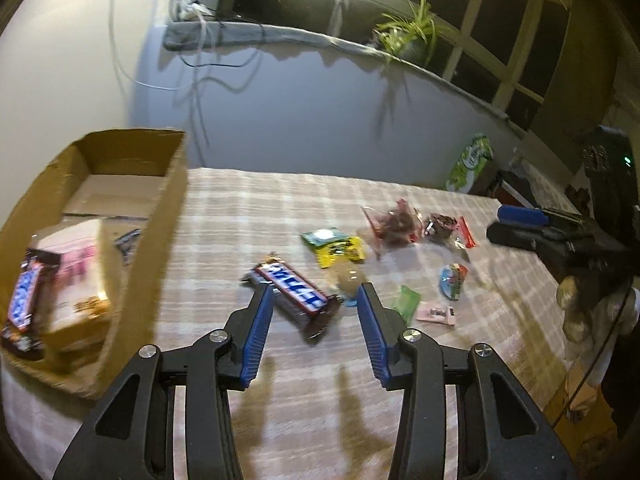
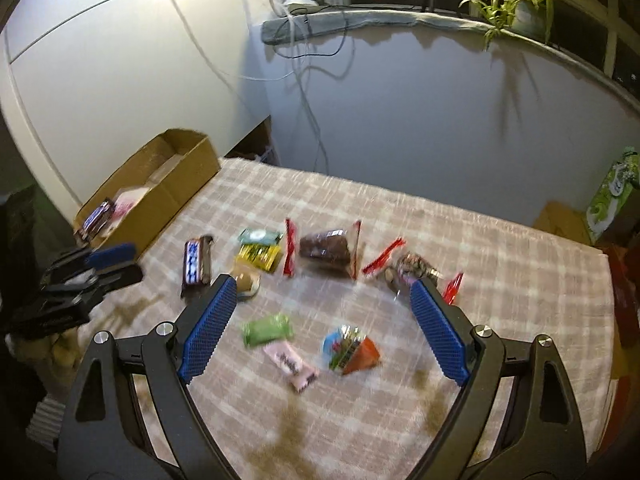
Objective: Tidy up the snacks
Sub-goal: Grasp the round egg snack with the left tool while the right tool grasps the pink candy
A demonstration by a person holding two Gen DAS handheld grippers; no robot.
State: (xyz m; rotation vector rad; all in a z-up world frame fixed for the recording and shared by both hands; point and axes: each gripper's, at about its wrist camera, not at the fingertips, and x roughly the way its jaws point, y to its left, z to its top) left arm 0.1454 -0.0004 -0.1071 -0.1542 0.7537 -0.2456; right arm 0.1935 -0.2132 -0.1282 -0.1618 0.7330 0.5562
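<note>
A brown and blue chocolate bar [image 1: 294, 294] lies on the checked cloth, just beyond my open, empty left gripper [image 1: 314, 292]; it also shows in the right wrist view [image 2: 196, 262]. The cardboard box [image 1: 160, 240] at the left holds another such bar [image 1: 24, 308] and a pink pack [image 1: 76, 264]. My right gripper [image 2: 320, 286] is open and empty above the loose snacks: a green pack [image 2: 266, 330], a pink pack [image 2: 290, 364], a colourful pouch [image 2: 352, 350], a brown bag [image 2: 326, 248] and a yellow-green pack [image 2: 258, 250].
The checked cloth [image 2: 500, 280] covers the table up to the grey wall. A green carton [image 2: 612, 194] stands past the far right corner. A potted plant [image 2: 520, 4] and cables sit on the window ledge. The left gripper shows at the right view's left edge [image 2: 92, 272].
</note>
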